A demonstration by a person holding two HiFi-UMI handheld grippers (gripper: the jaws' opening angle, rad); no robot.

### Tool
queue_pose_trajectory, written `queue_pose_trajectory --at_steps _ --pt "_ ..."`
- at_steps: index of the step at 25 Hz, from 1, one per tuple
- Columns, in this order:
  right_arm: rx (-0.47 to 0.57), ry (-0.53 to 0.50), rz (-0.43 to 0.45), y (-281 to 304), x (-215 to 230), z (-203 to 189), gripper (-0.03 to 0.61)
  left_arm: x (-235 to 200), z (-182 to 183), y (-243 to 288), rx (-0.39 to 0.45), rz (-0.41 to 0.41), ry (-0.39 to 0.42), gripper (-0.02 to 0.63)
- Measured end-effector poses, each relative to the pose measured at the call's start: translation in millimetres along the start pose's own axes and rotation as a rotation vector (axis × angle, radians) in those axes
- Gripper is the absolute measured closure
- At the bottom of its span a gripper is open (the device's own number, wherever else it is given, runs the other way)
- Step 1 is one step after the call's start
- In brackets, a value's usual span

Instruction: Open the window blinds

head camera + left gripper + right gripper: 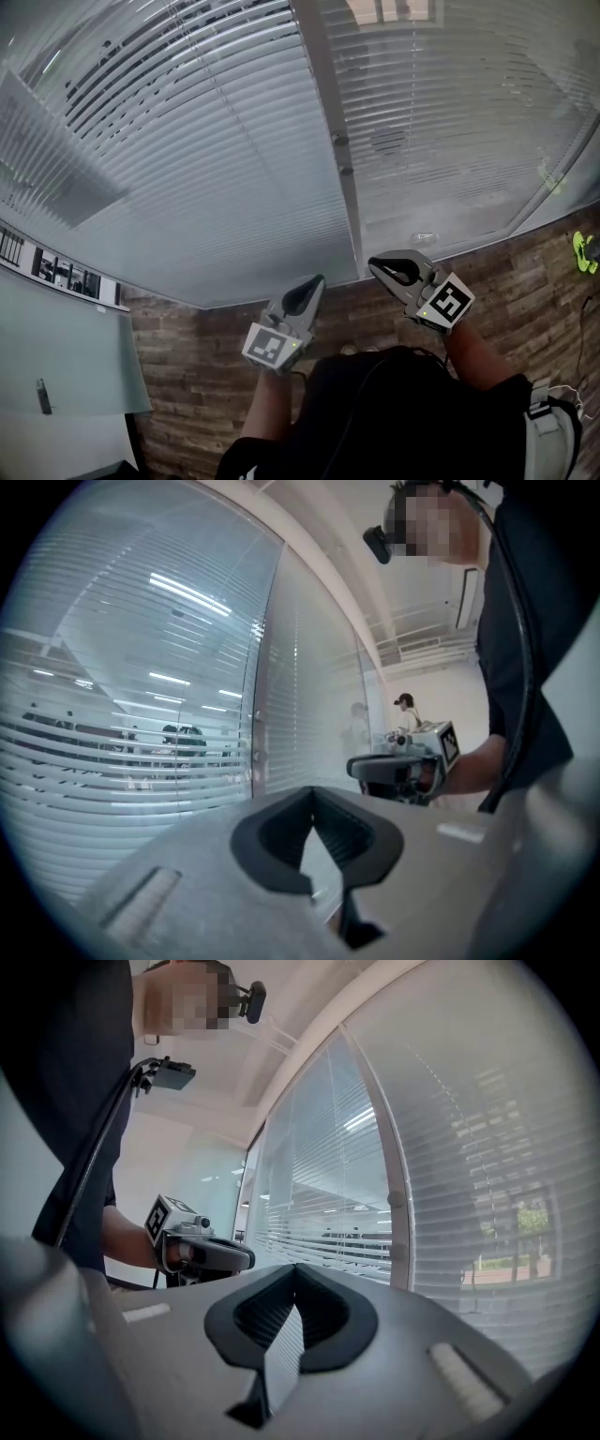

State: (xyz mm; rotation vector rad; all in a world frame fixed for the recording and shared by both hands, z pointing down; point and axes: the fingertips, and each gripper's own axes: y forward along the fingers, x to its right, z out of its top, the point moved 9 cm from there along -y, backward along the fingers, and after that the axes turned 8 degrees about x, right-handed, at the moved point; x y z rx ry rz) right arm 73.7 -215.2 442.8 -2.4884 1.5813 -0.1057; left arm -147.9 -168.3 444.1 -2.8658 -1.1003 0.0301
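White slatted blinds [206, 187] hang behind two glass panes, the left set with gaps between its upper slats, the right set [450, 141] lying flatter. A grey post [323, 84] between the panes carries two small round knobs [339, 139]. My left gripper [319, 278] points at the foot of the post, shut and empty. To its right, my right gripper [372, 263] is also shut with nothing in it. Both are short of the glass. The left gripper view shows its own tips [312, 789] together and the right gripper [361, 766] beyond; the right gripper view mirrors this [295, 1267].
Wood-pattern floor [187, 337] runs up to the window base. A frosted glass partition [66, 356] stands at the left. A green object [583, 251] lies on the floor at the far right. A person [405, 705] stands far off down the room.
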Motion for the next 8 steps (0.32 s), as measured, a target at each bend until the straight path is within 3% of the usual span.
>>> queue_pose_trajectory --at_steps 8 --pt "-0.017 -0.016 -0.02 -1.8 -4.5 0.6 0.572 -2.0 -2.6 -6.3 0.001 -0.004 0.019 0.609"
